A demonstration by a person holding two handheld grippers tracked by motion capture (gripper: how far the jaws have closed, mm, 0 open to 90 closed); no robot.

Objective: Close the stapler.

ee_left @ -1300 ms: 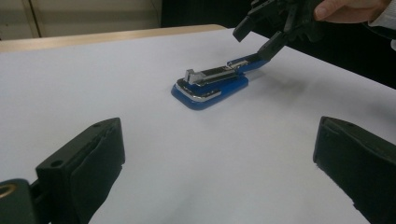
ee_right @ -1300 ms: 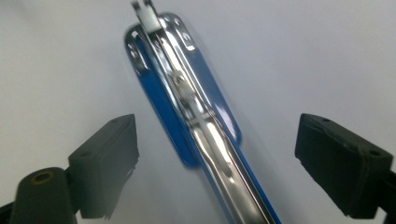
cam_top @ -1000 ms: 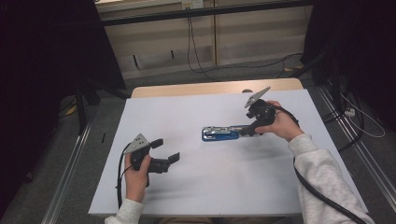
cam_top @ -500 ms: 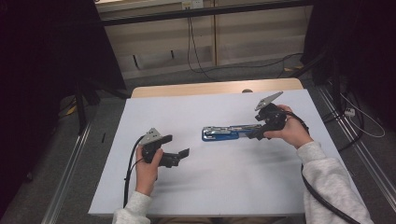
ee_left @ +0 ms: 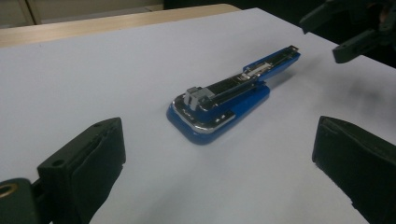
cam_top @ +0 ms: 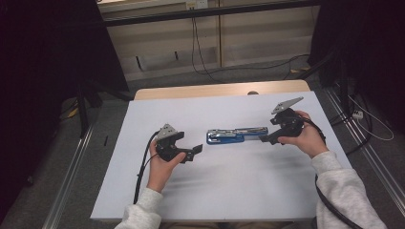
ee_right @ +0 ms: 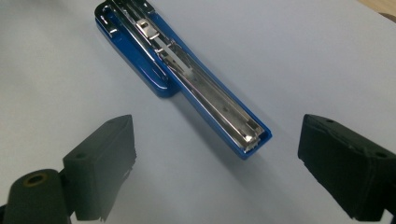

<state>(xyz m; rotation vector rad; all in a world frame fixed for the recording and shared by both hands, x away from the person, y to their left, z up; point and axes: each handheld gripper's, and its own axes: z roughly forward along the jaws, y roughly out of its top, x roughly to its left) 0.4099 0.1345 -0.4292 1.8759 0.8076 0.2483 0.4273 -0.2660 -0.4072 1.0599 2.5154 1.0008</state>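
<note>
The blue stapler (cam_top: pixel 237 135) lies flat near the centre of the white surface (cam_top: pixel 229 191), its long axis running 9 to 3 o'clock in the high view, its top arm swung open so the metal staple channel (ee_right: pixel 212 100) is exposed. Since half a second ago the left hand-held gripper (cam_top: pixel 197 150) has moved from the lower left toward the stapler and now sits just beside its broad end, at the stapler's 8 o'clock, apart from it. The right hand-held gripper (cam_top: pixel 264 139) has drawn slightly back from the narrow end and hovers just off it, at 3 o'clock. Both hand-held grippers have their jaws spread wide and hold nothing; each gripper view shows the stapler framed between its own jaws. Judgement: the two are closing in from opposite ends, so a two-sided grasp of the stapler appears to be the step in hand, not yet made. No brand, label or writing can be read on the stapler or the grippers; the metal parts are too small and blurred.
</note>
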